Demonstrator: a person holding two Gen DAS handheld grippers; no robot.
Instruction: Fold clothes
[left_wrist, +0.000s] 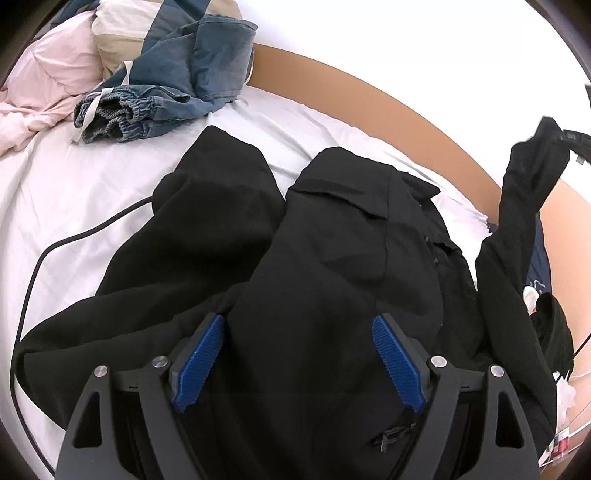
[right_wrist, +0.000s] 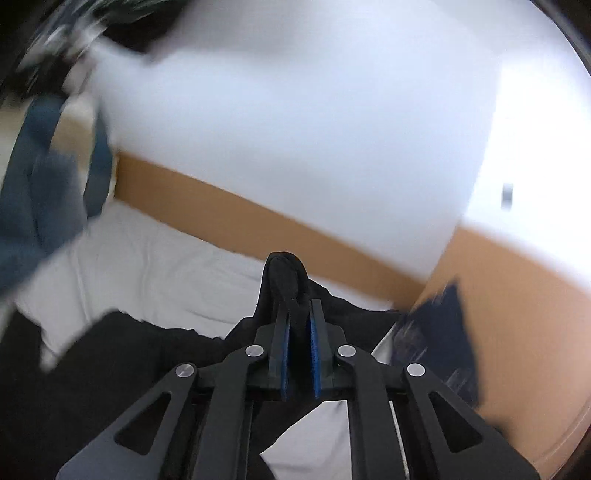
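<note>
Right claw (right_wrist: 299, 314) pinches the black garment (left_wrist: 314, 258) — crumpled, spread across the bed (left_wrist: 92, 192).

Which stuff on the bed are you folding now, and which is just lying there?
Being folded:
black garment, pinched by the right gripper; left gripper open above it

Just lying there:
denim clothes
pink bedding
black cable

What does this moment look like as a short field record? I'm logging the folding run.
surface: white sheet
garment: black garment, spread on the sheet
left hand-held gripper: open, over the garment
right hand-held gripper: shut on a bunched part of the garment, lifted off the sheet
other clothes: denim and pink fabric, piled at the far side
cable: on the sheet
right view: blurred
</note>
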